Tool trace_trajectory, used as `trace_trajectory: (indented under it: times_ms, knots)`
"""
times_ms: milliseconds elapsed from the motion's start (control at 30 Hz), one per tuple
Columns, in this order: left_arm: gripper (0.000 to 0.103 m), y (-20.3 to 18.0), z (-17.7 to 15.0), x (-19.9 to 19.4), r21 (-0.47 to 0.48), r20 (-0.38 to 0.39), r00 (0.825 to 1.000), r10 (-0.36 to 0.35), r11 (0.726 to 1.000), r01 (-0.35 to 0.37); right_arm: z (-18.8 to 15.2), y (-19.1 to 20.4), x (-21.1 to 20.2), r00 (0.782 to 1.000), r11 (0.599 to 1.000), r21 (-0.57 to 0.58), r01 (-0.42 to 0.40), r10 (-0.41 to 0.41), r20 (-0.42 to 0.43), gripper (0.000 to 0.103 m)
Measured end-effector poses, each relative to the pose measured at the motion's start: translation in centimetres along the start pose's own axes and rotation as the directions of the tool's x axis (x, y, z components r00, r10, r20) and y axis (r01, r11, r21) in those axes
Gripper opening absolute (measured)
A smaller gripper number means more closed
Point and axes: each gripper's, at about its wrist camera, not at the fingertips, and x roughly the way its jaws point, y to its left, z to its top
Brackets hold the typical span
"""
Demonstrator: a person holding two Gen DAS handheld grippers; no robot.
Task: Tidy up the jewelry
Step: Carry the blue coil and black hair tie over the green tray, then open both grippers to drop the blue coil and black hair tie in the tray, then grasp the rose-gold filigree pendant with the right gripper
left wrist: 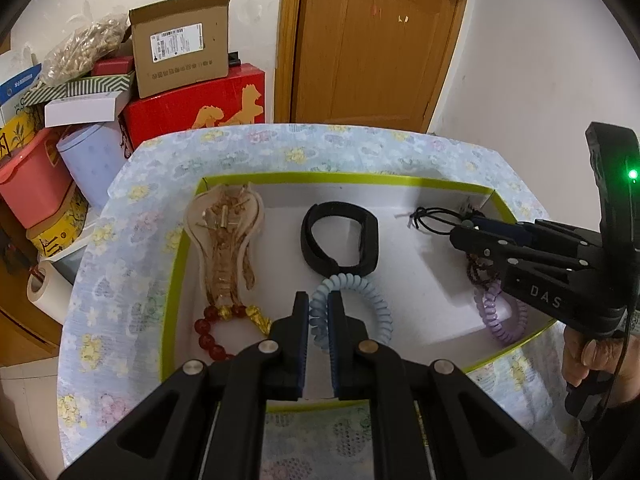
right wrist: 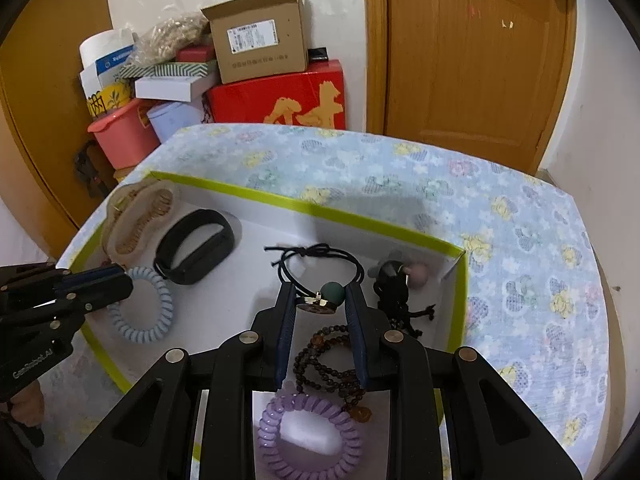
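My left gripper (left wrist: 318,308) is closed on the pale blue coil hair tie (left wrist: 352,308), its pads pinching one side of the loop, which lies on the floor of the white tray (left wrist: 256,188) with the green rim. My right gripper (right wrist: 322,300) has its jaws partly apart around the green bead and metal charm of the black cord hair tie (right wrist: 320,258); I cannot tell whether the pads press on it.

Everything else I place from that blue coil. Just behind it lies the black wristband (left wrist: 340,240), touching it. To its left sit the red bead bracelet (left wrist: 210,334) with gold charms and, beyond that, the clear hair claw (left wrist: 226,236) against the tray's left wall. Well to its right lie the purple coil hair tie (right wrist: 310,434) and the dark bead bracelet (right wrist: 332,360), close together, with a black and pink hair bobble (right wrist: 400,276) in the far right corner.

The tray rests on a flowered cloth (right wrist: 520,280). Behind stand stacked boxes (left wrist: 188,60) and a wooden door (left wrist: 376,44).
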Motion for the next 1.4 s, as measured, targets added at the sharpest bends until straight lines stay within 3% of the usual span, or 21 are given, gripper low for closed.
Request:
trace_trajectory:
  times_ms: [267, 433, 567, 700, 1000, 1400]
  knots:
    - [0.010, 0.3, -0.2, 0.7, -0.008, -0.017, 1.000, 0.016, 1.000, -0.016, -0.2, -0.3, 0.5, 1.000, 1.000, 0.007, 0.016, -0.016, -0.019, 0.027]
    - [0.011, 0.3, -0.2, 0.6, -0.007, -0.017, 0.999, 0.027, 1.000, -0.027, -0.1, -0.2, -0.2, 1.000, 1.000, 0.002, 0.015, -0.015, -0.004, 0.038]
    - [0.020, 0.3, -0.2, 0.0, -0.008, 0.000, 1.000, 0.026, 1.000, -0.026, -0.2, 0.0, -0.9, 1.000, 1.000, 0.000, 0.018, -0.018, 0.006, 0.038]
    - [0.022, 0.2, -0.2, -0.9, -0.012, 0.016, 1.000, 0.024, 1.000, -0.024, -0.3, 0.2, -1.9, 1.000, 1.000, -0.001, 0.021, -0.021, 0.017, 0.038]
    - [0.022, -0.2, -1.4, -4.6, -0.010, 0.063, 0.998, 0.016, 1.000, -0.015, -1.6, 0.7, -6.0, 0.998, 1.000, 0.017, 0.017, -0.018, 0.063, 0.038]
    - [0.022, -1.4, -5.4, -9.4, 0.000, 0.094, 0.996, 0.010, 1.000, -0.011, -6.6, 1.8, -12.8, 0.994, 0.999, 0.043, -0.017, 0.012, 0.106, 0.038]
